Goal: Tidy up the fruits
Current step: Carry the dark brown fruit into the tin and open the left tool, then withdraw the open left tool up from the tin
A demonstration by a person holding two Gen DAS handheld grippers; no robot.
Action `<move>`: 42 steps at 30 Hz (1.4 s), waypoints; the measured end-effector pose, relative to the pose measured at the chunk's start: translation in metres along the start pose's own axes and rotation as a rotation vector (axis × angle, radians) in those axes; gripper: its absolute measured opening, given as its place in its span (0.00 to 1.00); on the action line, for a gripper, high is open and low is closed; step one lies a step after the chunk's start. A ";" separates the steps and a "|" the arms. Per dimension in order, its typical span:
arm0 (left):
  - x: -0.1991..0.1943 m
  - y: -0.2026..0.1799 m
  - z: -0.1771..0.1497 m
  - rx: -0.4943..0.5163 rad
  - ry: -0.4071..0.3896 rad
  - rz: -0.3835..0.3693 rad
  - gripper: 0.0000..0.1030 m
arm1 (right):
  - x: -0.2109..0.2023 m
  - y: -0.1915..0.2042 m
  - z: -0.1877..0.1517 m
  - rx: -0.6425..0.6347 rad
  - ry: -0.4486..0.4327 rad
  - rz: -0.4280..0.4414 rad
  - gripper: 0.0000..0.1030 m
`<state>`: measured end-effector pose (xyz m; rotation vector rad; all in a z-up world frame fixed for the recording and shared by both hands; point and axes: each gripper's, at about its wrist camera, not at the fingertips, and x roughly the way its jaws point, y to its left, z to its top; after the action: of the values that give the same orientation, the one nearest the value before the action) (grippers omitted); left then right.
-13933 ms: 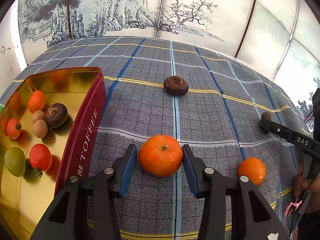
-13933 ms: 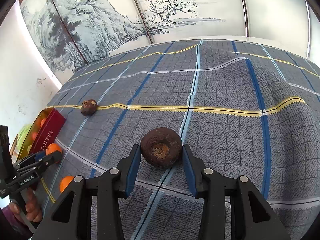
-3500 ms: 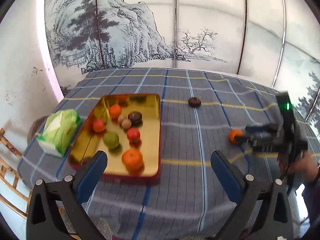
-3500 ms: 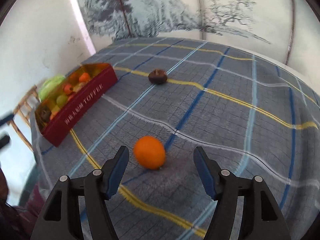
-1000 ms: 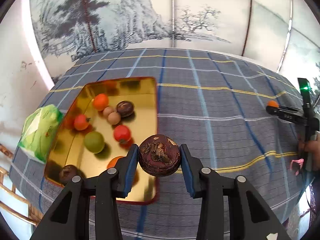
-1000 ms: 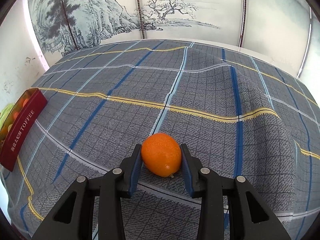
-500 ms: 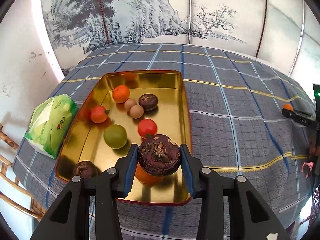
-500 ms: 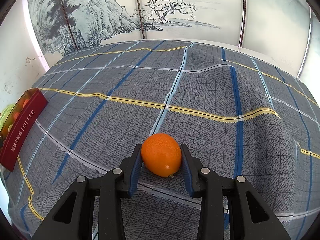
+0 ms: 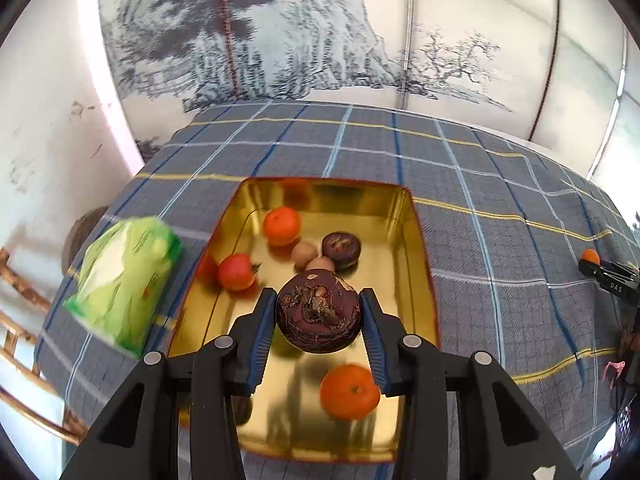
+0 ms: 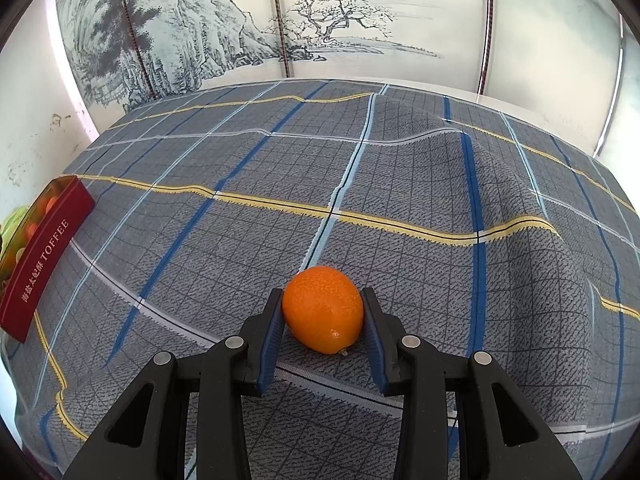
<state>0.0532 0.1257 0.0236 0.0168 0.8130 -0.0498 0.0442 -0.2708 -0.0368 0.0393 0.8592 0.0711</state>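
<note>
Plaid tablecloth [image 10: 400, 184]: grey-blue, rumpled, covering the whole surface. Gold-lined tin [image 9: 416, 248], red outside, lettered TOFFEE: directly beneath the left tongs [image 9: 319, 316]; its near part hidden behind them. Green packet [image 9: 120, 280]: left of the tin, blurred. Dark brown water chestnut [image 9: 319, 317]: pinched between the left blue pads, above the tin. Orange kumquat [image 10: 323, 314]: pinched by the right tongs [image 10: 323, 316], seemingly resting on the cloth. Tin contents: tangerine [image 9: 350, 391] under the right-hand finger, another tangerine [image 9: 281, 225], tomato [image 9: 236, 272], second chestnut [image 9: 341, 246], two small brown fruits, partly hidden.
</note>
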 end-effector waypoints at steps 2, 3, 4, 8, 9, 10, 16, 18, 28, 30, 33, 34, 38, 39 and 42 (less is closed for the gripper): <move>0.007 -0.003 0.005 0.014 0.007 -0.008 0.36 | 0.000 0.000 0.000 -0.001 0.000 -0.001 0.37; 0.012 -0.006 0.008 0.019 0.014 -0.017 0.36 | 0.000 0.000 0.000 0.000 0.000 0.000 0.37; 0.018 -0.008 0.011 0.019 0.023 -0.029 0.36 | 0.000 0.000 0.000 0.001 0.000 0.001 0.37; 0.037 -0.015 0.019 0.012 0.052 -0.049 0.36 | 0.000 0.000 0.000 0.003 -0.001 0.004 0.37; 0.040 -0.016 0.020 0.010 0.057 -0.050 0.36 | 0.000 0.000 0.000 0.005 -0.001 0.005 0.37; 0.045 -0.017 0.022 0.004 0.064 -0.058 0.36 | 0.000 0.000 0.000 0.004 -0.001 0.005 0.37; 0.062 -0.027 0.025 0.019 0.084 -0.053 0.36 | 0.000 -0.001 0.000 0.004 -0.001 0.004 0.37; 0.066 -0.029 0.025 0.023 0.089 -0.046 0.36 | 0.000 0.000 0.000 0.003 -0.001 0.004 0.37; 0.069 -0.030 0.022 0.024 0.100 -0.039 0.37 | 0.000 0.002 0.000 -0.018 0.003 -0.021 0.38; 0.068 -0.030 0.020 0.020 0.100 -0.038 0.38 | 0.000 0.003 0.000 -0.023 0.004 -0.026 0.38; 0.064 -0.031 0.019 0.024 0.083 -0.026 0.38 | 0.001 0.005 0.000 -0.029 0.005 -0.035 0.38; 0.061 -0.032 0.019 0.031 0.074 -0.017 0.38 | 0.001 0.006 0.000 -0.032 0.006 -0.038 0.38; 0.049 -0.036 0.017 0.054 0.042 0.004 0.42 | 0.001 0.007 0.000 -0.042 0.008 -0.050 0.38; 0.044 -0.037 0.015 0.063 0.029 0.016 0.44 | 0.001 0.008 0.000 -0.045 0.008 -0.053 0.38; 0.033 -0.039 0.013 0.073 0.004 0.040 0.51 | 0.001 0.008 0.000 -0.046 0.009 -0.054 0.38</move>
<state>0.0832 0.0853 0.0091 0.1026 0.8145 -0.0415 0.0444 -0.2625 -0.0365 -0.0272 0.8667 0.0399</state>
